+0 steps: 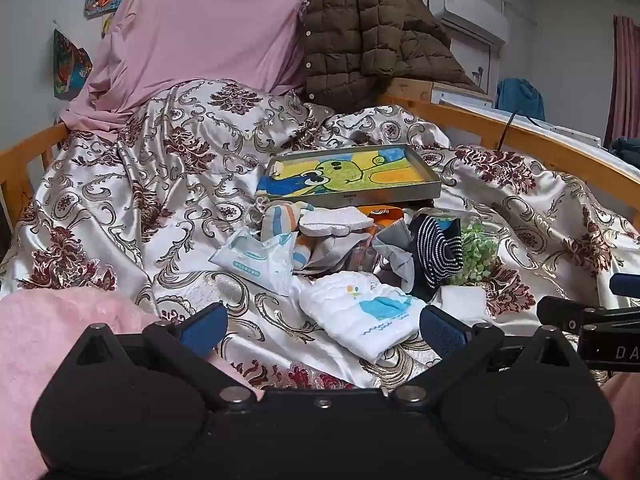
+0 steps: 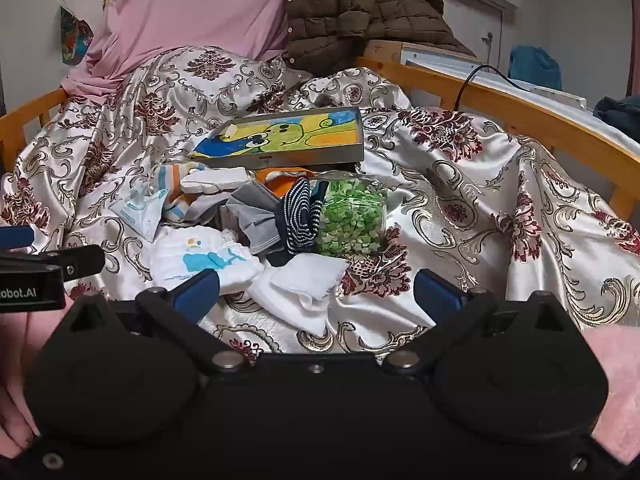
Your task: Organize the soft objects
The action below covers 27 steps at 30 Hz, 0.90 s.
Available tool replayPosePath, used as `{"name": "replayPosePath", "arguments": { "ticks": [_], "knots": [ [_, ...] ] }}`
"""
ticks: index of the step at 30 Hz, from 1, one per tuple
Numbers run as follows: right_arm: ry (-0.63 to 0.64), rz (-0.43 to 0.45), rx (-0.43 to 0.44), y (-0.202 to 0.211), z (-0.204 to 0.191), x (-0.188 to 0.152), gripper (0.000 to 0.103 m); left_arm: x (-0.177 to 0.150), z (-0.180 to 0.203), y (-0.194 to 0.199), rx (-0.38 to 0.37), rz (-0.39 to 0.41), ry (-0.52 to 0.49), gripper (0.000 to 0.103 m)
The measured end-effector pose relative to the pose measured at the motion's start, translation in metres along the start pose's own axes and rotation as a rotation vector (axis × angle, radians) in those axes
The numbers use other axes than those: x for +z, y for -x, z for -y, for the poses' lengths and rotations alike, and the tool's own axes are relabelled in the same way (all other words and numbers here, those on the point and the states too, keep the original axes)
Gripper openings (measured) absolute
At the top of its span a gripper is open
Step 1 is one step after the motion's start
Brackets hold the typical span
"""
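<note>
I see a big bed with a shiny flowery bedspread (image 1: 168, 184) filling most of the left view, inside a wooden bed frame (image 1: 532, 136). A pink sheet (image 1: 208, 24) hangs at the upper left and a brown puffy coat (image 1: 368, 28) sits at the top middle, with an air conditioner (image 1: 468, 4) on the wall at the upper right. A flat tray with a green cartoon picture (image 1: 352, 174) lies in the middle, its long side running left to right. Just below it is a pile of soft things. The white cloth with a blue whale (image 1: 368, 312) lies at the lower middle, its long side slanting from upper left to lower right. My left gripper (image 1: 322, 330) is spread wide and holds nothing, and the whale cloth lies between its fingers. My right gripper (image 2: 318, 294) is spread wide too and holds nothing, with a small white cloth (image 2: 304, 284) between its fingers.
</note>
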State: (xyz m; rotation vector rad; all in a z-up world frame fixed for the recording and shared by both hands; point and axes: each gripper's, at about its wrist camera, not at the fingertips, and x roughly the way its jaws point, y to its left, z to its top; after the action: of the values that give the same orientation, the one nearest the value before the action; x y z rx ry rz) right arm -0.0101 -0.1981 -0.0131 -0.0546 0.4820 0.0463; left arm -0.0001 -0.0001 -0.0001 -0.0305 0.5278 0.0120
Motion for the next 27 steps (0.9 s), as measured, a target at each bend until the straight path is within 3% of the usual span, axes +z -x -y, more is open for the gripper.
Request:
{"name": "replayPosePath", "arguments": {
  "ticks": [27],
  "knots": [
    [0.005,0.001,-0.005,0.0001,0.0009,-0.0001,0.102,0.0000,0.0001,-0.0001,0.001,-0.003,-0.002,0.102]
  ]
}}
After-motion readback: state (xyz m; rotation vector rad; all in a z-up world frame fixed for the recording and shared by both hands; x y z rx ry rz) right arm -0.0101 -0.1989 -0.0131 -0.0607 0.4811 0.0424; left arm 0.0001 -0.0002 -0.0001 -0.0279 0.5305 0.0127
